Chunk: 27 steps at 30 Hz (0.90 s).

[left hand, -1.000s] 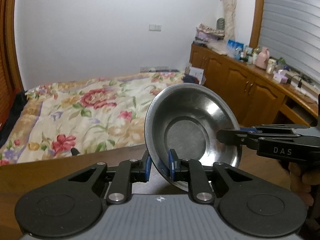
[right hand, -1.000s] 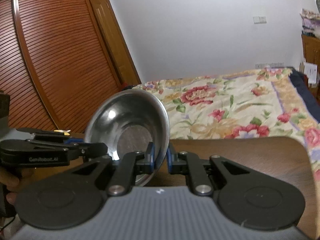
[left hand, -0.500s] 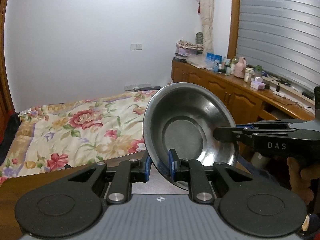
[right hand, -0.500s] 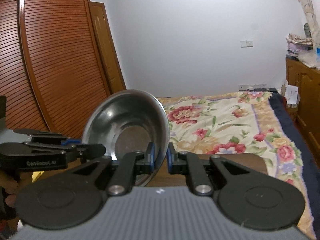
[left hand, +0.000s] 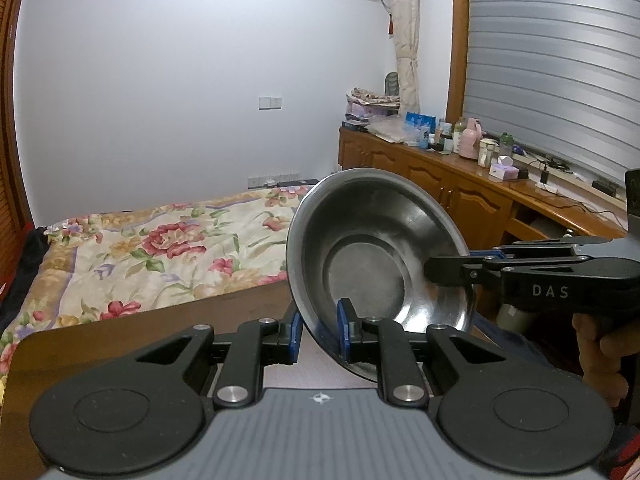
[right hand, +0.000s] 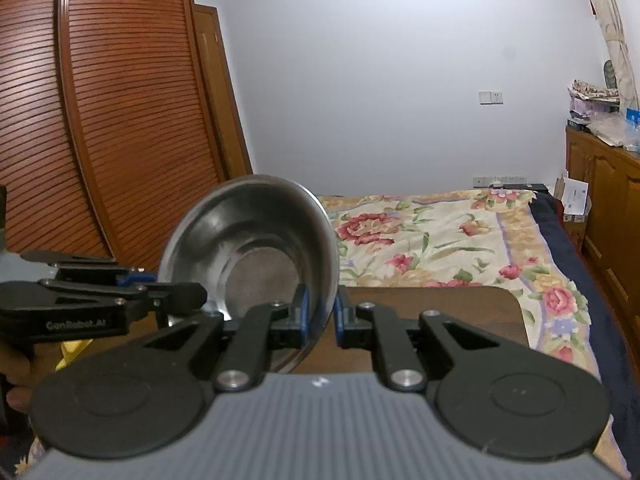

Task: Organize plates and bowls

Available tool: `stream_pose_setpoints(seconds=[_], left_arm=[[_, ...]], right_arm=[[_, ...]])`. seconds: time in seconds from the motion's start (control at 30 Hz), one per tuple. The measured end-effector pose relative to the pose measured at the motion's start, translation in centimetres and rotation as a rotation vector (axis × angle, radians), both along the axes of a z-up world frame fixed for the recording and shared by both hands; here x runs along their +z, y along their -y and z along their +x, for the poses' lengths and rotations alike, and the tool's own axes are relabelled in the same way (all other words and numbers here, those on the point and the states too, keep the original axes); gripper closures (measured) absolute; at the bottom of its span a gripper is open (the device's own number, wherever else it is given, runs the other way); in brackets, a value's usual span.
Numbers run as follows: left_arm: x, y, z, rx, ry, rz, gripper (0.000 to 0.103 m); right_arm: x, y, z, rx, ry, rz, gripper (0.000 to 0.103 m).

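I carry the steel bowl (left hand: 380,256), lower centre of frame, clenched by its rim in my left gripper (left hand: 318,330) and right gripper (right hand: 320,318), and next need a spot to set it.

Black claw (left hand: 318,330), blue pads (left hand: 343,330), silver screws.

A bedroom with pale walls and warm wooden furniture

A bed (left hand: 160,248) under a floral cover stands against the white wall (left hand: 160,80), a brown worktop (right hand: 432,324) in front of it. A louvred wooden wardrobe (right hand: 100,128) rises on one side; a low wooden cabinet (left hand: 448,188) cluttered with bottles runs beneath a shuttered window (left hand: 552,60) with a tied curtain (left hand: 406,32).
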<state>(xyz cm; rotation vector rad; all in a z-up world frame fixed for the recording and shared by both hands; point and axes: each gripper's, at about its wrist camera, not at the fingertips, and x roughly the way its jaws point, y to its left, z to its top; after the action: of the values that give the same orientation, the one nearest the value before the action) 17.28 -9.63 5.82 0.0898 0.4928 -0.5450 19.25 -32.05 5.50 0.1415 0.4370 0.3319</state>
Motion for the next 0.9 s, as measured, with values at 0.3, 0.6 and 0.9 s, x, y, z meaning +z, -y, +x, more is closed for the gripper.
stream_pose_setpoints(seconds=[0.3,0.6,0.9], left_arm=[[0.3,-0.5,-3.5,-0.004,0.006,-0.017,0.083],[-0.3,-0.9,-6.4,-0.018,0.017,-0.032,0.084],[-2.2,-1.7,-8.0,-0.023,-0.014,-0.031,0.083]], right_arm=[[0.3,0.1,-2.6,0.004,-0.001,0.013,0.089],[-0.9,0.3,-4.7,0.033,-0.036,0.03,0.088],[-1.7,-0.1,-6.6,0.058,-0.061,0.056,0.089]])
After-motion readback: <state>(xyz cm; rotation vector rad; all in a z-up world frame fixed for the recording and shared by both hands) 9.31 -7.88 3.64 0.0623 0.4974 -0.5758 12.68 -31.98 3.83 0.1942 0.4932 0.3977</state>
